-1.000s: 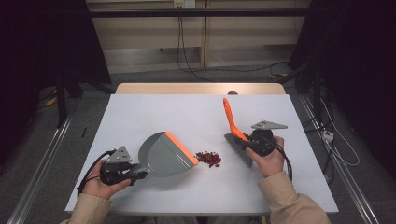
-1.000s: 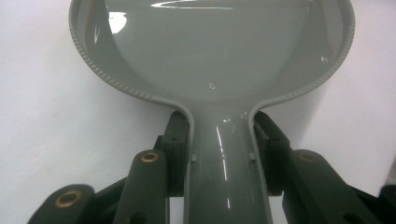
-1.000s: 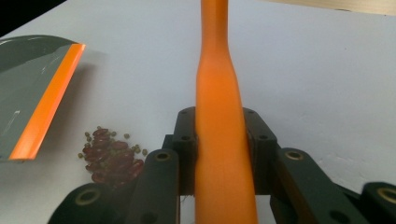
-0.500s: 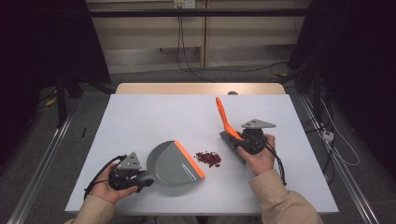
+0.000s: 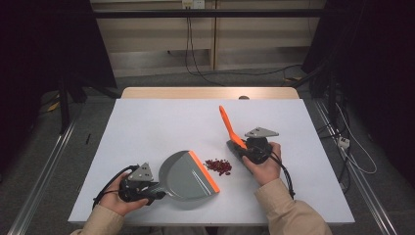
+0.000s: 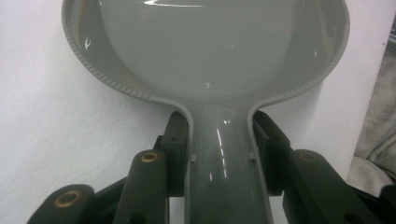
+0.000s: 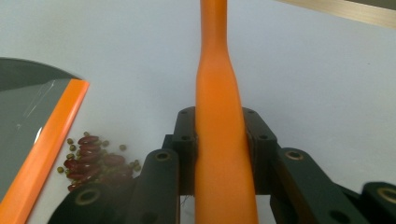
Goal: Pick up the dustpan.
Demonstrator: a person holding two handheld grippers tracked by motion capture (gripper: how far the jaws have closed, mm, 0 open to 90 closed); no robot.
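A grey dustpan (image 5: 183,176) with an orange lip (image 5: 204,171) lies low on the white table (image 5: 161,122), its lip turned toward a small pile of red beans (image 5: 219,166). My left gripper (image 5: 147,188) is shut on the dustpan's handle (image 6: 224,163), and the pan's bowl (image 6: 205,56) looks bare. Just right of the beans, my right gripper (image 5: 247,147) is shut on an orange brush handle (image 5: 227,125) that slants up and away. In the right gripper view the handle (image 7: 215,70) runs between my jaws (image 7: 219,135), with beans (image 7: 91,161) and the pan's lip (image 7: 46,154) at lower left; the brush's bristles are hidden.
A few small green beans lie mixed in the pile. The table's wooden far edge (image 5: 210,93) lies beyond bare white surface. Cables (image 5: 195,68) trail over the floor behind, and metal rails (image 5: 44,176) run along both sides.
My left gripper has slid the dustpan right and toward the near edge, closer to the beans. My right gripper has carried the brush left toward the pile.
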